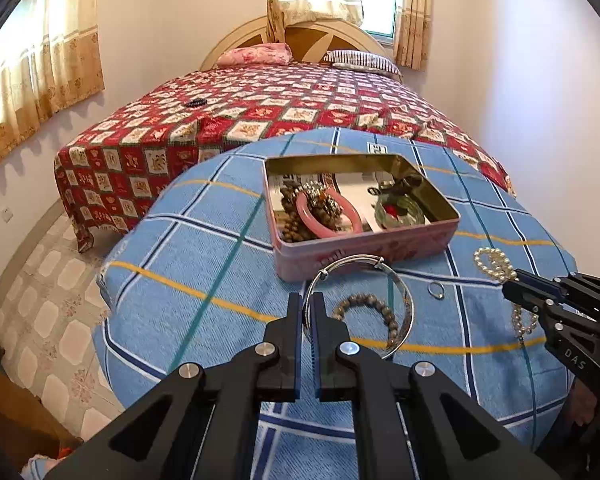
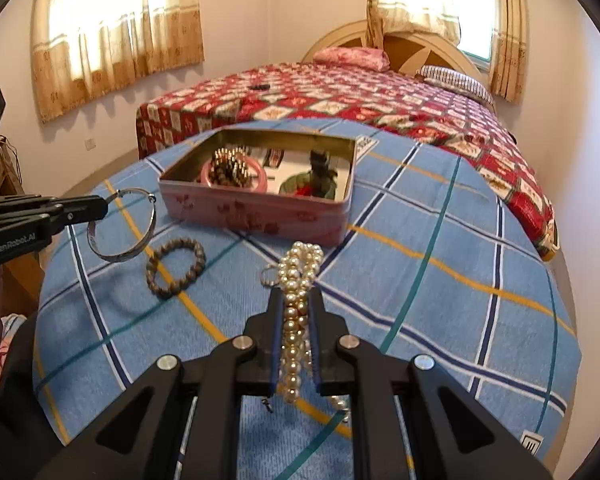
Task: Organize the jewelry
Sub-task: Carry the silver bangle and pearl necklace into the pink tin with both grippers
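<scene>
Bedroom surroundings framed the work: a round table under a blue checked cloth (image 2: 440, 240) stood at the foot of a bed with a red patterned cover (image 1: 260, 120), curtained windows behind. At the centre of the task lay the pink tin (image 1: 364, 236), open, ahead of both grippers and already stocked with a pink bangle (image 1: 324, 216), brown beads and a green piece. The left gripper (image 1: 307, 312) was seen closed on the rim of a silver bangle (image 1: 404, 292), which was held clear of the cloth with its ring standing roughly upright, its far edge just short of the tin's near wall. The right gripper (image 2: 296, 300) was clamped on a bunched pearl strand (image 2: 300, 264), whose long axis ran along the fingers, with a clump beyond the tips and loose loops trailing beneath. From the right gripper the tin lay ahead and slightly to the left; from the left gripper it lay straight ahead, and that gripper was judged the nearer. A short forward carry over the near wall was judged to be what either drop would need, the dangling pearls being the likelier to catch on the rim. Left on the cloth were a brown bead bracelet (image 2: 176, 268), just beside the silver bangle, and a small ring (image 1: 436, 290) between the two grippers. A dark bracelet (image 1: 196, 102) was seen well apart, on the bed.
</scene>
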Tool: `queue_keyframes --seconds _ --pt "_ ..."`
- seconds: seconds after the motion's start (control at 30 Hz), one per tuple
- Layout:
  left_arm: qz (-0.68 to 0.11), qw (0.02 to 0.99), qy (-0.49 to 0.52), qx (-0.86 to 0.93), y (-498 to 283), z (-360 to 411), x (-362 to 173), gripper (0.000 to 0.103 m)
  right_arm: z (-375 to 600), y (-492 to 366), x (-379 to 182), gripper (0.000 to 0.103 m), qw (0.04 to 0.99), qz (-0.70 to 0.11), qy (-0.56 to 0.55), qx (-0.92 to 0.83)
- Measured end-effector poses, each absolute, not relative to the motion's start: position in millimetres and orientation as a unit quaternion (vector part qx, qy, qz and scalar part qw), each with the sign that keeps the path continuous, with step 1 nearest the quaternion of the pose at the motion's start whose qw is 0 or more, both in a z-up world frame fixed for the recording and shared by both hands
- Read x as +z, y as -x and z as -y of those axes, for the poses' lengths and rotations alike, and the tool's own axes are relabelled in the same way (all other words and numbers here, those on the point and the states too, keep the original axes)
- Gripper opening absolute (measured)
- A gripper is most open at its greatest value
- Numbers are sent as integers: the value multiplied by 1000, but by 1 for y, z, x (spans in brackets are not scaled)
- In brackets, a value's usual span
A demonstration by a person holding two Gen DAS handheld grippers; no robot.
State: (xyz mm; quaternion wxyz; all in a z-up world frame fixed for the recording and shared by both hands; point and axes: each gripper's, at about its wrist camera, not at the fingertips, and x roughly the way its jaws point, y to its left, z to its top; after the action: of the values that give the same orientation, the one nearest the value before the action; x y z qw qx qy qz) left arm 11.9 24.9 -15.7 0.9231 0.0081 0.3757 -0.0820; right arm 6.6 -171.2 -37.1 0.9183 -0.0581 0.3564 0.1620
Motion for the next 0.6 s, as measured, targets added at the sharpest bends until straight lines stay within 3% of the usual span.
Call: queue_keyframes --seconds 0.6 --pt "-345 936 -18 -68 -40 -24 6 3 169 -28 -12 14 934 -309 60 168"
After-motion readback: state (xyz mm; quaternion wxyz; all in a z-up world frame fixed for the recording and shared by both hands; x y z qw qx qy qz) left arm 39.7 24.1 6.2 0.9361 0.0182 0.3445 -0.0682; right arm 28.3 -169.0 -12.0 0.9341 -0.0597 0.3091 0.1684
